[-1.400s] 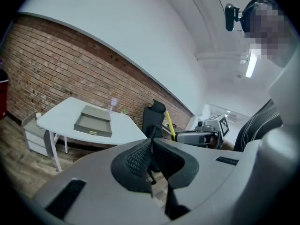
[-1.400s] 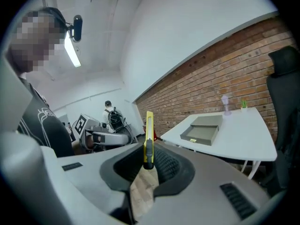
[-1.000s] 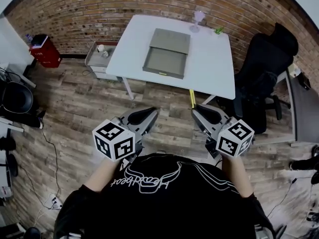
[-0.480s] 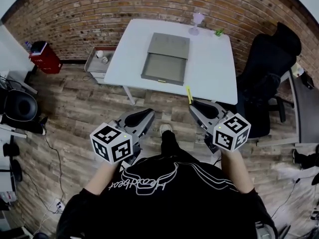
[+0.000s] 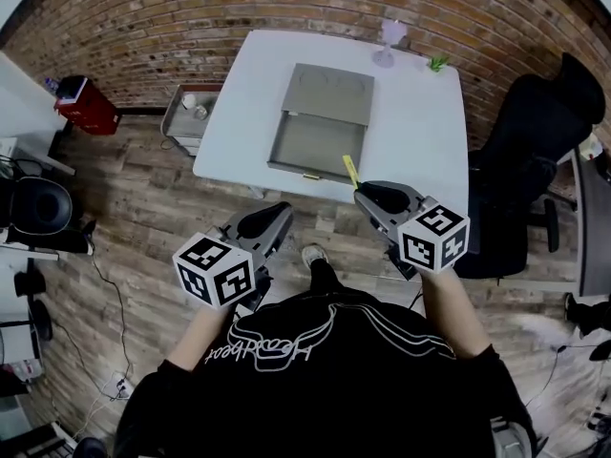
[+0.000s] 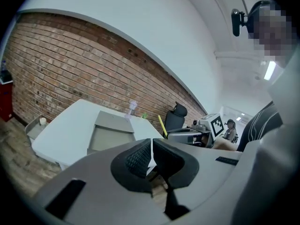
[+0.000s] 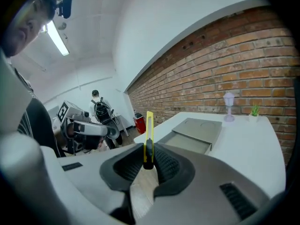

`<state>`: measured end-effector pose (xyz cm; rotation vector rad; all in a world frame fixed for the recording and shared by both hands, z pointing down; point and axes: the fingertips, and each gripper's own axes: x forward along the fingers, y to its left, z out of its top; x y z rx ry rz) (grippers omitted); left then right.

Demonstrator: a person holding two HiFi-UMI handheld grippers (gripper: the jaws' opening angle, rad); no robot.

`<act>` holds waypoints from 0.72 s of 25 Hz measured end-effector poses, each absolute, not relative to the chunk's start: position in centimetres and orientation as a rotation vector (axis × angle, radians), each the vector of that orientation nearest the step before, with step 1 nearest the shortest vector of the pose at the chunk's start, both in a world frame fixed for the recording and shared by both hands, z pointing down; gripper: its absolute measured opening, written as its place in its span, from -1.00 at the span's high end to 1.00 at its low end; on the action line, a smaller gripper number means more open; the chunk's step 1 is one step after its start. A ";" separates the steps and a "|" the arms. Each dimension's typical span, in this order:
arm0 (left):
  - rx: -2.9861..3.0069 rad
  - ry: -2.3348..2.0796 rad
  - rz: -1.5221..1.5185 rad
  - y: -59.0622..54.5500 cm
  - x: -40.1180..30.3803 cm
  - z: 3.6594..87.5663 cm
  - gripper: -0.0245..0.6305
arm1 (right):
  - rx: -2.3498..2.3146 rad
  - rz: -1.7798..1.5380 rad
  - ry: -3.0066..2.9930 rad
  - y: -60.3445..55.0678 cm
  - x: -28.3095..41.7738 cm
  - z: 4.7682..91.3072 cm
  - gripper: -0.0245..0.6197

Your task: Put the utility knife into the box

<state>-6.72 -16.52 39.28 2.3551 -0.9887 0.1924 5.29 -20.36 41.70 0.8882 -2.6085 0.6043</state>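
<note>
Slowly now: the right hand-held gripper (image 5: 368,197), pinching the knife (image 5: 349,171), should carry it steady to the box (image 5: 315,147).

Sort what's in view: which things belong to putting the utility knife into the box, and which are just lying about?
Part of the job:
utility knife, clamped in the right gripper
box on the white table

Just lying about:
pale purple ornament
small green plant
black office chair
red bin
left gripper, shut and empty
</note>
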 end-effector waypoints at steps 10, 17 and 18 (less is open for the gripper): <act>2.278 -1.080 0.197 -25.4 -7.6 40.8 0.81 | 0.708 0.570 -2.524 -29.5 3.3 45.9 0.71; 2.240 -1.139 0.216 -29.0 -8.1 41.6 0.81 | 0.542 0.459 -2.411 -33.0 1.9 49.8 0.71; 2.235 -1.147 0.223 -29.3 -8.2 41.7 0.81 | 0.528 0.453 -2.390 -33.3 1.7 50.4 0.71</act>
